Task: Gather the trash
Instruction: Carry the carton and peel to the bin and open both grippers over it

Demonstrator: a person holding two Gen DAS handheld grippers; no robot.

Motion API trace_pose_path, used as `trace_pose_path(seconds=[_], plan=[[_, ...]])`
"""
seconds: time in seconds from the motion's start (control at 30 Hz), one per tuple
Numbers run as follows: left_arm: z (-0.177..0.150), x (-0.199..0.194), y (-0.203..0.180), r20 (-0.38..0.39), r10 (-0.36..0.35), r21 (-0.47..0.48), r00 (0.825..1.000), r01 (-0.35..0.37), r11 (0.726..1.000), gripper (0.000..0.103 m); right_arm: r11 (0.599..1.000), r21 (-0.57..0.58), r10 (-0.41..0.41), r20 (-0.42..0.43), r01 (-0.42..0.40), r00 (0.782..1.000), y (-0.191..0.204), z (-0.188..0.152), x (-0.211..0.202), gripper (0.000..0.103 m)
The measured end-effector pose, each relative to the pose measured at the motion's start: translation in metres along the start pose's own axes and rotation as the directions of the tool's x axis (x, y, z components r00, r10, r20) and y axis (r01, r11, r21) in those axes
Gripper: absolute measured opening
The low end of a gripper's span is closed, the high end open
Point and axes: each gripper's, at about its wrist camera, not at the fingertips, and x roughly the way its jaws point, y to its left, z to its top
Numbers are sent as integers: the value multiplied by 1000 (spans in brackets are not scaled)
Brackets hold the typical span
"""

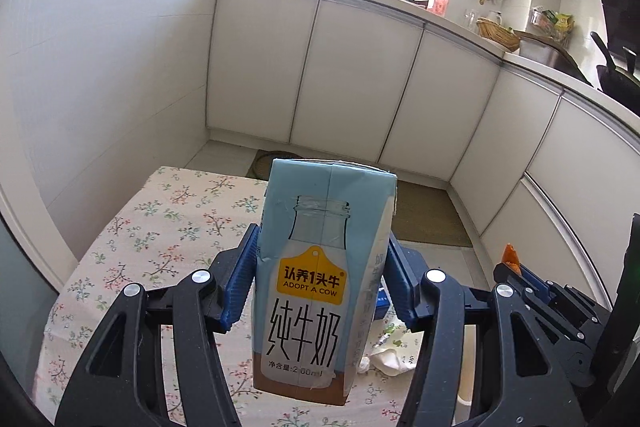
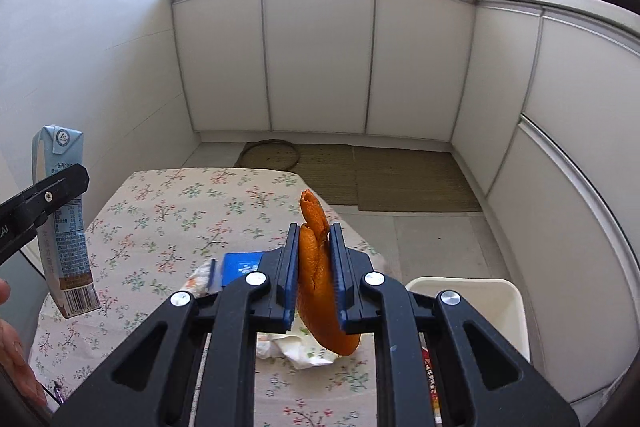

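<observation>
milk carton (image 1: pixel 320 275) clamped in left gripper (image 1: pixel 320 283), orange peel (image 2: pixel 318 275) in right gripper (image 2: pixel 316 279)

Left gripper (image 1: pixel 322 281) clamping upright milk carton (image 1: pixel 320 279) — floral tablecloth (image 1: pixel 160 227) below, white cabinets (image 1: pixel 360 75) beyond

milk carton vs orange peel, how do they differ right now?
The milk carton is a stiff, pale blue printed box; the orange peel is a curled orange scrap. The left gripper holds the carton in wide jaws; the right gripper pinches the peel nearly shut. Both are off the table.
</observation>
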Motion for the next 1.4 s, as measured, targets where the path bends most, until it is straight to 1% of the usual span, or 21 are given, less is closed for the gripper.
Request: trace_pose_path(seconds=[0.17, 0.37, 0.53, 0.67, 0.7, 0.77, 0.83, 0.87, 0.9, 0.97, 1.07, 1.1, 1.13, 1.2, 1.23, 1.27, 1.3, 1.33, 1.4], plan=[[-8, 14, -29, -21, -35, 36, 999, 36, 999, 55, 996, 44, -80, -16, 81, 997, -44, -7, 5, 15], [-20, 30, -72, -53, -78, 84, 996, 82, 993, 55, 976, 115, -178, -78, 186, 981, -103, -18, 13, 15], [-31, 38, -107, -73, -110, 129, 991, 119, 985, 55, 959, 163, -216, -115, 233, 970, -141, -26, 15, 15], [-39, 46, -131, -91, -132, 157, 987, 145, 977, 55, 949, 187, -233, -129, 255, 964, -160, -30, 15, 15], [-40, 47, -137, -96, -137, 165, 986, 151, 975, 55, 946, 196, -234, -136, 258, 963, -165, -32, 16, 19], [-44, 50, -147, -104, -146, 179, 984, 163, 970, 55, 940, 214, -239, -150, 267, 959, -174, -34, 18, 21], [-47, 53, -157, -112, -156, 189, 981, 175, 966, 55, 932, 225, -254, -155, 285, 955, -181, -39, 17, 35], [-49, 54, -163, -115, -162, 195, 980, 183, 964, 55, 926, 233, -267, -150, 296, 952, -186, -40, 15, 44], [-50, 56, -168, -118, -169, 199, 979, 190, 962, 55, 922, 241, -277, -143, 305, 950, -190, -40, 12, 48], [-53, 58, -176, -130, -183, 204, 975, 207, 957, 55, 912, 251, -301, -128, 325, 945, -198, -41, 6, 49], [-59, 64, -190, -143, -211, 212, 967, 239, 948, 55, 895, 254, -349, -110, 366, 931, -211, -45, -1, 57], [-61, 65, -194, -147, -219, 215, 964, 248, 945, 55, 888, 252, -369, -105, 384, 923, -215, -46, -4, 63], [-63, 66, -197, -150, -231, 215, 961, 260, 941, 55, 881, 250, -390, -99, 402, 915, -219, -48, -6, 65], [-69, 70, -205, -163, -270, 208, 949, 300, 931, 55, 864, 244, -434, -85, 441, 897, -227, -52, -12, 68], [-71, 72, -208, -169, -280, 209, 945, 312, 927, 55, 855, 246, -451, -81, 456, 889, -232, -53, -15, 69], [-74, 75, -212, -177, -291, 211, 940, 325, 922, 55, 845, 252, -468, -79, 472, 880, -238, -55, -18, 72], [-77, 78, -215, -185, -304, 209, 935, 339, 917, 55, 836, 259, -481, -80, 484, 873, -242, -57, -20, 75], [-80, 82, -219, -197, -319, 204, 927, 357, 912, 55, 825, 268, -495, -81, 497, 865, -248, -59, -23, 76], [-86, 90, -226, -222, -340, 198, 914, 383, 902, 55, 813, 280, -508, -89, 511, 857, -258, -64, -27, 76]])
